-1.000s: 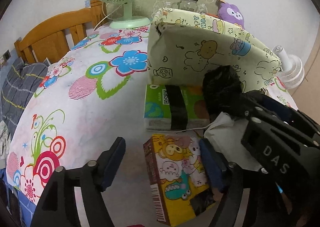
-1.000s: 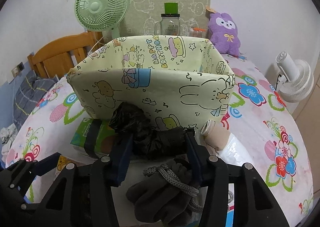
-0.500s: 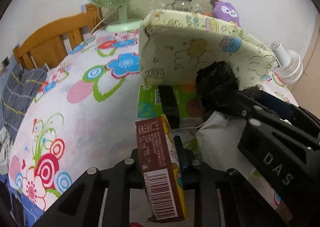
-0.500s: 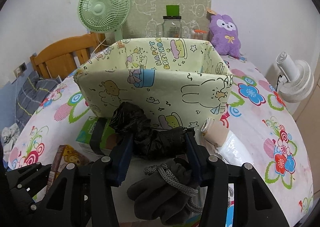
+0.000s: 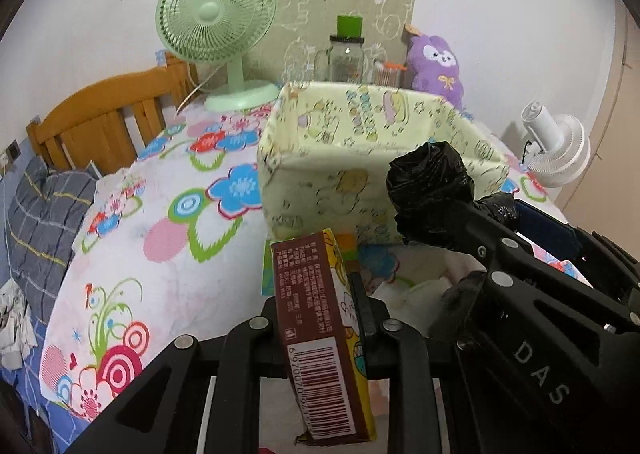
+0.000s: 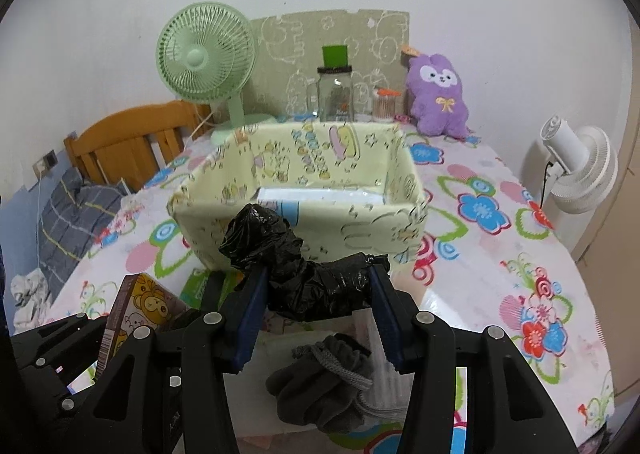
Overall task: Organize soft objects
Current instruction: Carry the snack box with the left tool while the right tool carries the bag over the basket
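Left wrist — carton (image 5: 324, 334) now higher

My two views are evenly lit and bright, shadows soft; fisheye bends the edges into black corners, the cartoon-print bin (image 5: 372, 158) slightly motion-blurred.

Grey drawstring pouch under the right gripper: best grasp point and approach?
Take the grey drawstring pouch at its cinched neck, where the cord knots, coming from above with fingers straddling the neck. That is the narrowest, firmest bunch; the body below looks slack and wide. Neither gripper is free: the right gripper holds the black bag, the left gripper the box.
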